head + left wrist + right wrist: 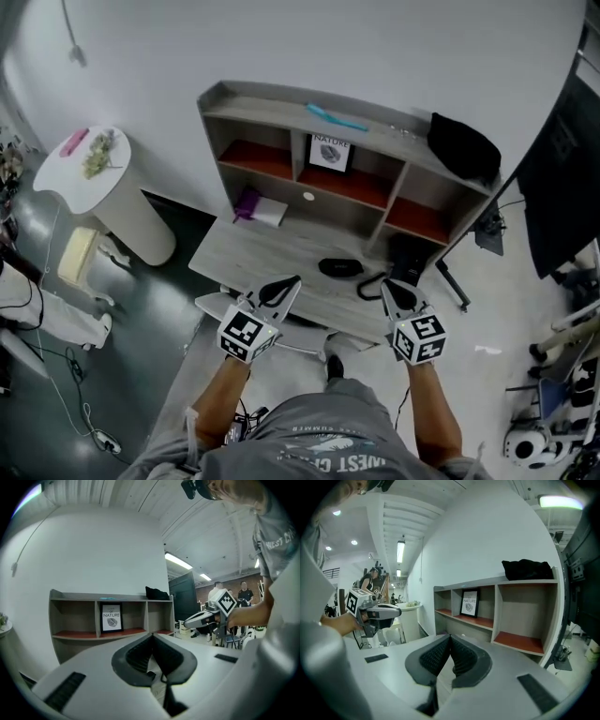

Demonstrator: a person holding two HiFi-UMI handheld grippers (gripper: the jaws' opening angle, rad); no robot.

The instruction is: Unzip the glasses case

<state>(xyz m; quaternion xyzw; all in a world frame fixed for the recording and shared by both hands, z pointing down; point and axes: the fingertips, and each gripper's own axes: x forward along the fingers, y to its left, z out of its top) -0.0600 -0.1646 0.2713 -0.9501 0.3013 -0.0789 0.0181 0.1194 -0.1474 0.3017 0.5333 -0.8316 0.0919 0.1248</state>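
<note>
The glasses case (340, 267) is a black oval pouch lying on the grey desk (253, 251), in front of the shelf unit. My left gripper (292, 282) hovers over the desk's front edge, a little left of and nearer than the case, its jaws shut and empty. My right gripper (386, 285) is just right of the case, also shut on nothing. In the left gripper view the closed jaws (152, 636) point at the shelves, and the right gripper (206, 618) shows off to the side. The right gripper view shows its closed jaws (450, 637) and the left gripper (377, 612). The case is hidden in both gripper views.
A black cord (368, 284) and a black box (406, 259) lie right of the case. A white booklet with a purple thing (258, 208) sits at the desk's back left. The shelf unit (281, 127) holds a framed picture (331, 153) and a black bag (464, 145). A white round table (89, 173) stands left.
</note>
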